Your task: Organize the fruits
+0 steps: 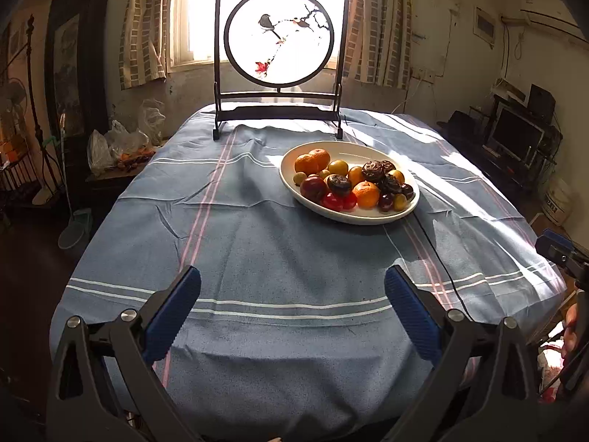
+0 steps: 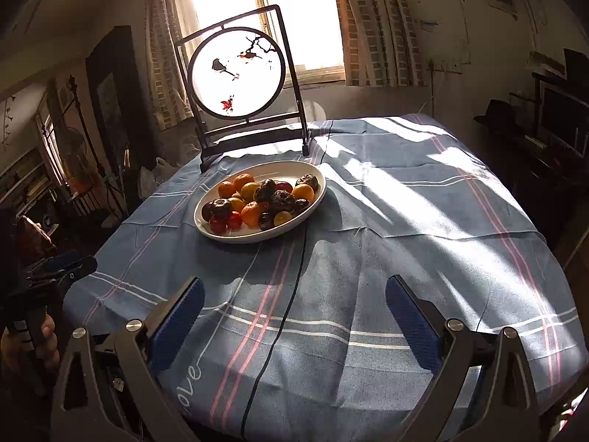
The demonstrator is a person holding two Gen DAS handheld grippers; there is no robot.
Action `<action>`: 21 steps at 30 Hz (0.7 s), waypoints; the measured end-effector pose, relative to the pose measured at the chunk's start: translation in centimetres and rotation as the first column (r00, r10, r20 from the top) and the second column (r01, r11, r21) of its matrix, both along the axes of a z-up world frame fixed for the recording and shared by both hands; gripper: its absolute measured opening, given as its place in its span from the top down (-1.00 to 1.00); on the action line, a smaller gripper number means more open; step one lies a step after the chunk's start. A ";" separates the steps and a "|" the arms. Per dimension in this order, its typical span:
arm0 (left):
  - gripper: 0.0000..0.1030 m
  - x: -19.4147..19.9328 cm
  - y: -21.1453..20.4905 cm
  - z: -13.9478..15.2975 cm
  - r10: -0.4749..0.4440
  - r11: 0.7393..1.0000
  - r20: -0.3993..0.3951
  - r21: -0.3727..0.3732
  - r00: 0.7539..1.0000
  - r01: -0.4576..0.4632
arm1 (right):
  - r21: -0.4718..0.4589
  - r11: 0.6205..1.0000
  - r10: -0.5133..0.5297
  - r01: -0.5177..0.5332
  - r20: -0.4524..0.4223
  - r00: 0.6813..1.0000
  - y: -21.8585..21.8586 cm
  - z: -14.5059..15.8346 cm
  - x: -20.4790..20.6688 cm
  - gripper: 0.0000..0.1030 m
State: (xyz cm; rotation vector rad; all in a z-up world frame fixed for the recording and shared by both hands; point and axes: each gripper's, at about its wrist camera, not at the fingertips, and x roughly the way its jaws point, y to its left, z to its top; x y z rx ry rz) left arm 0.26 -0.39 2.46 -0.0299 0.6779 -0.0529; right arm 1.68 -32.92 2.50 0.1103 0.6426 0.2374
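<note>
Both the left claw [image 1: 292,309] and right claw [image 2: 294,309] gape empty over the near surface [image 1: 257,243], well short of the far oval fruit plate [image 1: 368,149].

A table [image 1: 257,350] is covered by a blue striped cloth [image 1: 294,258]; a white oval plate [image 1: 353,149] heaped with fruit is set on it; behind stands a framed bird screen [image 1: 281,37]; a black cable [image 2: 291,294] is laid across.

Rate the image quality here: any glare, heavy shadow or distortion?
Left wrist view: window blown out behind the screen, room corners dark, fisheye bends the table. Right wrist view: same glare, sun streaks across the cloth, plate sharp.
</note>
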 end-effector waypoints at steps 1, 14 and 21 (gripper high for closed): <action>-0.90 -0.2 0.0 0.2 0.002 1.000 0.005 0.002 1.000 -0.002 | -0.003 1.000 -0.003 0.003 0.008 1.000 -0.1 0.2 -0.4 -0.93; -0.88 -1.3 -0.4 1.4 0.014 0.999 0.069 0.040 0.998 -0.017 | 0.019 1.000 -0.021 0.020 0.008 1.000 -1.5 0.2 -1.8 -0.93; -0.90 -0.7 0.0 1.0 0.044 0.998 0.050 0.050 0.998 -0.046 | 0.019 0.999 -0.025 0.025 0.000 1.000 -1.5 0.1 -1.4 -0.93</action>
